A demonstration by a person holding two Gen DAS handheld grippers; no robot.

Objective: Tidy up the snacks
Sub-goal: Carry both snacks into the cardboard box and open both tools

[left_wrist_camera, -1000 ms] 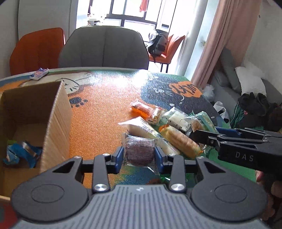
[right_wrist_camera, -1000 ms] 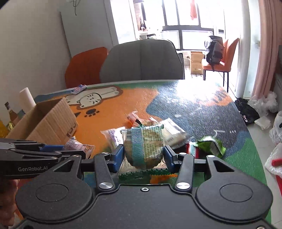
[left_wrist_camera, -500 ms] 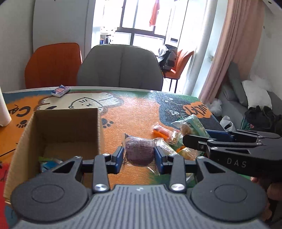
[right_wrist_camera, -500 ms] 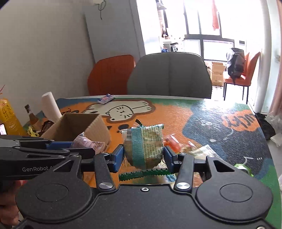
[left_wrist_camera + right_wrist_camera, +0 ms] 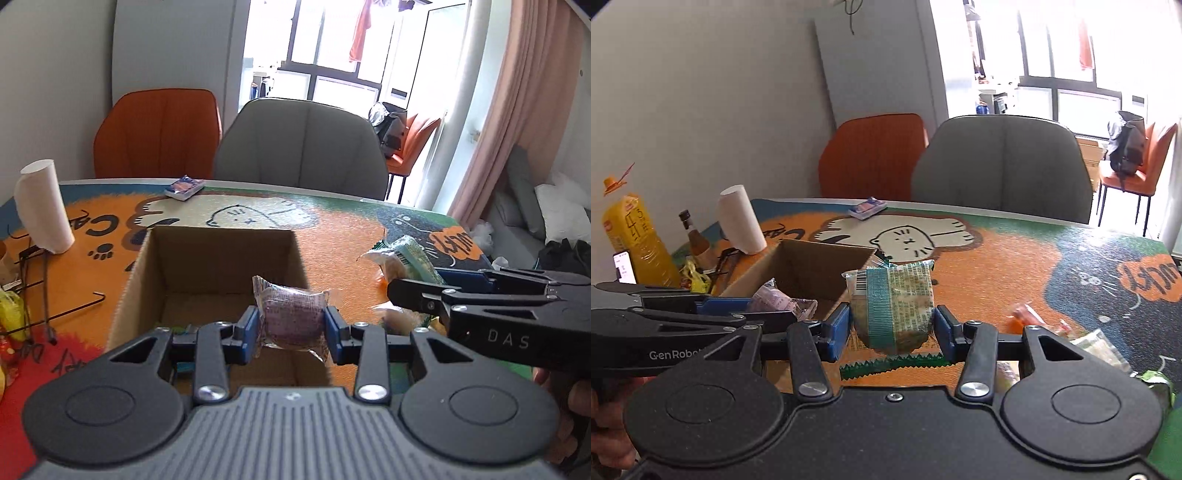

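Note:
My left gripper (image 5: 291,325) is shut on a purple snack packet (image 5: 291,314), held over the open cardboard box (image 5: 221,236). The same packet (image 5: 779,301) shows in the right wrist view above the box (image 5: 798,254). My right gripper (image 5: 892,326) is shut on a green-banded snack packet (image 5: 894,302), just right of the box. That packet (image 5: 406,258) and its gripper body appear at the right of the left wrist view. A blue wrapper lies in the box's bottom, mostly hidden behind my left gripper.
Loose snacks (image 5: 1097,347) lie on the cartoon mat at right. A paper roll (image 5: 42,206), wire stand (image 5: 37,295), yellow bottle (image 5: 635,240) and small bottle (image 5: 696,240) stand left of the box. A small blue pack (image 5: 184,186) lies by the far edge, chairs behind.
Both grippers have risen and swung left with their packets, from over the snack pile to the box. The purple packet now hangs over the box opening.

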